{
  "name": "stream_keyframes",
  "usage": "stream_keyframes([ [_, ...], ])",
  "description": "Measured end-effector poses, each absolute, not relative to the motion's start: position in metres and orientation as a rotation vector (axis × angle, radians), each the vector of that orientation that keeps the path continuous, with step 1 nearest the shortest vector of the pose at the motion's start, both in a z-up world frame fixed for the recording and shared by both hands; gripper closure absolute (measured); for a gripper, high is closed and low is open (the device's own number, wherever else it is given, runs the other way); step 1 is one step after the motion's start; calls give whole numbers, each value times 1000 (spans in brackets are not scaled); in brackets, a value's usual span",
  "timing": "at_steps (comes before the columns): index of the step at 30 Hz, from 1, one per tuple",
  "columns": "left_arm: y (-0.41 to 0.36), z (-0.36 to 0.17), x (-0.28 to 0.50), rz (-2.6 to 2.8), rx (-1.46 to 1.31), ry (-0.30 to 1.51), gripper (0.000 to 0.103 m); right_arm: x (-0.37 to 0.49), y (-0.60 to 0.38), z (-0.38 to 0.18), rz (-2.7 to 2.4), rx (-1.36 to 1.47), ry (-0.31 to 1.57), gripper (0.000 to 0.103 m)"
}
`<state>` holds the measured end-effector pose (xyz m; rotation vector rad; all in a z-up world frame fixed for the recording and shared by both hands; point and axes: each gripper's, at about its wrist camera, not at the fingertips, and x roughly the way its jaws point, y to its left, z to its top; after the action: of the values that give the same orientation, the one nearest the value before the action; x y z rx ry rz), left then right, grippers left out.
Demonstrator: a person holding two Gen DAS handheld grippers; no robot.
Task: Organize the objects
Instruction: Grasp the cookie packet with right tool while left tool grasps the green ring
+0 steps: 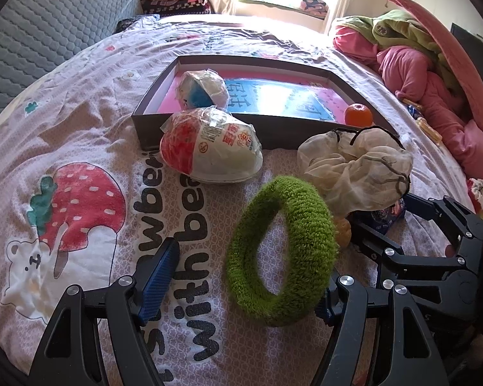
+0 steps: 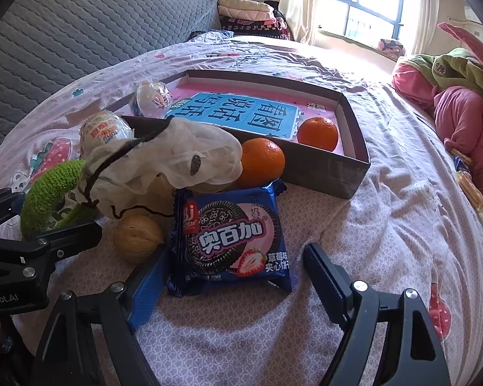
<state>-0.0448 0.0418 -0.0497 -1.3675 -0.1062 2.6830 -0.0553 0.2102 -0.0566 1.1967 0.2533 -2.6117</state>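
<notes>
A green fuzzy ring [image 1: 306, 225] stands tilted on the bedspread between the fingers of my left gripper [image 1: 251, 263]. It leans at the right finger, while the blue left pad [image 1: 159, 273] is well apart from it, so the gripper is open. In the right wrist view, a blue cookie packet [image 2: 232, 238] lies between the fingers of my open right gripper [image 2: 235, 257], with a gap at the right finger [image 2: 325, 276]. A dark shallow box [image 2: 322, 170] holds a booklet, an orange [image 2: 317, 133] and a blue-white wrapped egg toy [image 1: 203, 90].
A red-white egg toy [image 1: 209, 148] leans on the box front. A white mesh bag [image 2: 164, 160], a second orange [image 2: 262, 160] and a walnut [image 2: 138, 238] crowd around the packet. Pink and green bedding [image 1: 418, 74] is piled at the right, and a grey quilted headboard [image 1: 48, 25] stands at the left.
</notes>
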Motion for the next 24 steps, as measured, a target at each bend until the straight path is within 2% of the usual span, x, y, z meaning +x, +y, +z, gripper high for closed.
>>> stream_keyframes([
  [3, 41, -50, -45, 2675, -1365, -115, 28, -55, 211, -56, -2616, 1194, 252, 34],
  [5, 42, -50, -45, 2672, -1362, -115, 29, -55, 213, -55, -2618, 1190, 242, 36],
  [11, 44, -49, -43, 2660, -1346, -104, 36, -53, 216, -53, -2609, 1173, 212, 44],
  [13, 44, -49, -43, 2652, -1343, -103, 42, -51, 218, -51, -2608, 1156, 196, 51],
  [24, 45, -51, -42, 2642, -1346, -105, 45, -53, 221, -52, -2601, 1157, 171, 52],
])
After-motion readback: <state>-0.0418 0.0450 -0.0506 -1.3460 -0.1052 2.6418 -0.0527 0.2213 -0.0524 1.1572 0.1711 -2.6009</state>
